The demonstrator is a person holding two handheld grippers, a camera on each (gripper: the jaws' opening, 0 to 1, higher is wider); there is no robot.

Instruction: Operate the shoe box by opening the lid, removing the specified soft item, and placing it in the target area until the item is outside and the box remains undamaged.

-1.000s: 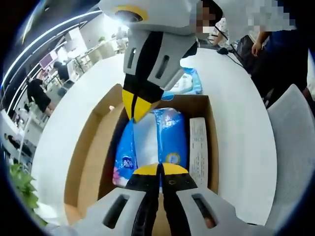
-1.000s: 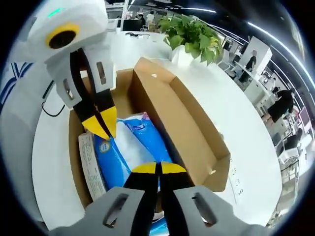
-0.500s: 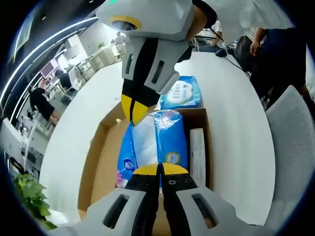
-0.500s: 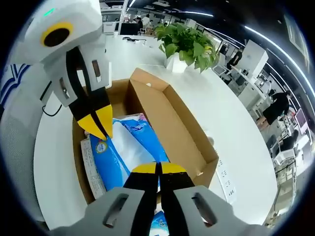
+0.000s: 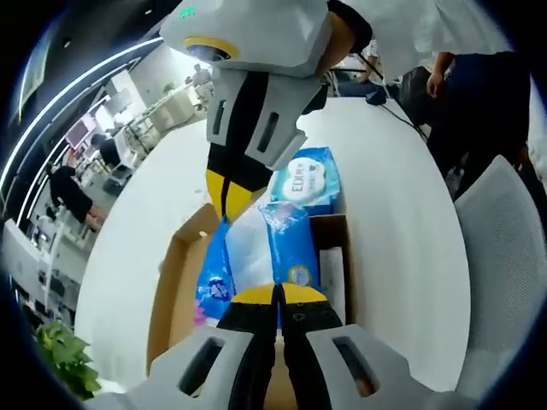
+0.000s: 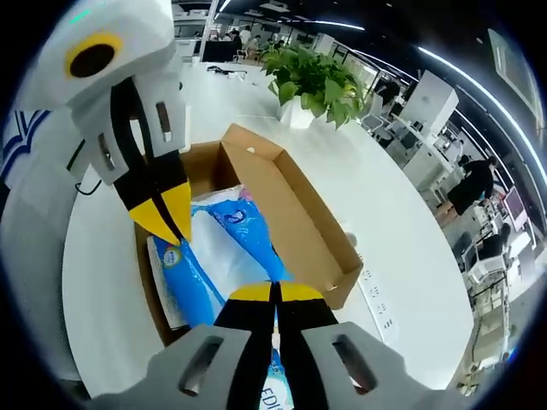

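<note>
A blue-and-white soft tissue pack [image 5: 275,246] hangs lengthwise above the open brown shoe box [image 5: 175,282], held at both ends. My left gripper [image 5: 275,295] is shut on its near end. My right gripper [image 5: 229,207] comes down from the top, shut on the far end. In the right gripper view the same pack [image 6: 226,248] stretches from my right gripper [image 6: 275,292] up to my left gripper [image 6: 168,229]. The box [image 6: 205,166] lies below with its lid [image 6: 286,213] folded back. A white paper insert [image 5: 332,273] stays inside the box.
A second blue pack [image 5: 306,178] lies on the white table [image 5: 402,256] beyond the box, and shows again as a pack [image 6: 278,398] at the bottom edge. A potted plant [image 6: 312,79] and a power strip [image 6: 377,301] stand near the lid. People stand at the table's far side.
Both grippers have risen with the pack held between them. The pack now hangs higher over the box, which looks smaller and farther below.
</note>
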